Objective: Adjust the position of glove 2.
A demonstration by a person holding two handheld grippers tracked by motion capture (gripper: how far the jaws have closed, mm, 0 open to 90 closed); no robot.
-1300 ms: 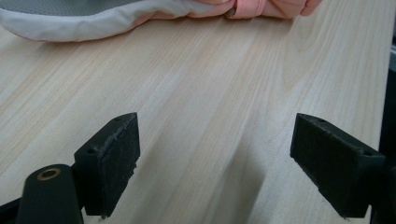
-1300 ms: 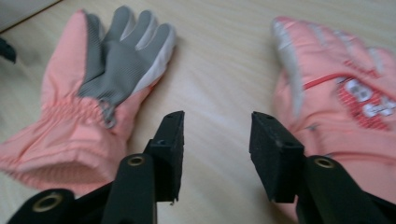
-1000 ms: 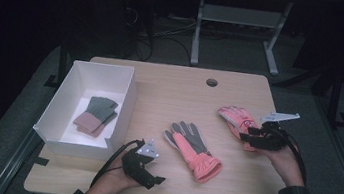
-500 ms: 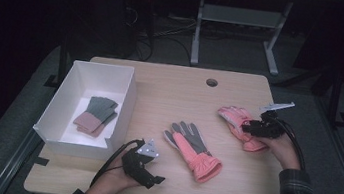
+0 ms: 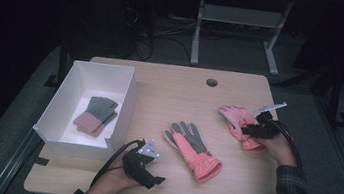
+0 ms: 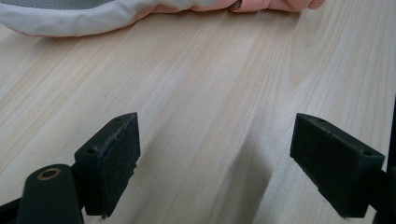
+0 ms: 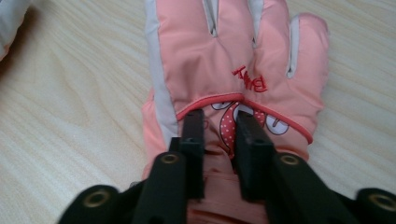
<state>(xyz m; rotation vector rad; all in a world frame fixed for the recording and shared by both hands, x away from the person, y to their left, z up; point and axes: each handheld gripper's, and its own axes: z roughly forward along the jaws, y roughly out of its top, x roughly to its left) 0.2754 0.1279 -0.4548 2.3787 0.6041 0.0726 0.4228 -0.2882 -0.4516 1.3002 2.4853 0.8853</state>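
Two pink ski gloves lie on the wooden table (image 5: 170, 92). One glove (image 5: 193, 148), grey palm up, rests mid-table; its edge (image 6: 140, 11) shows at the top of the left gripper view. My left gripper (image 5: 156, 179) rests near the front edge, left of that glove, open with bare wood between its jaws (image 6: 215, 158). The other pink glove (image 5: 238, 122) (image 7: 233, 70) lies at the right, back side up with a printed design. My right gripper (image 5: 248, 131) (image 7: 219, 121) is shut on a fold of that glove's fabric near the cuff.
A white box (image 5: 124, 98) stands at the table's left and holds a grey-and-pink knit glove (image 5: 97, 114). A round cable hole (image 5: 211, 82) sits near the far edge. Dark floor, cables and a metal frame (image 5: 234, 29) lie beyond the table.
My right hand and gripper have shifted slightly toward the far side over the right glove and closed on it. The left gripper has not moved.
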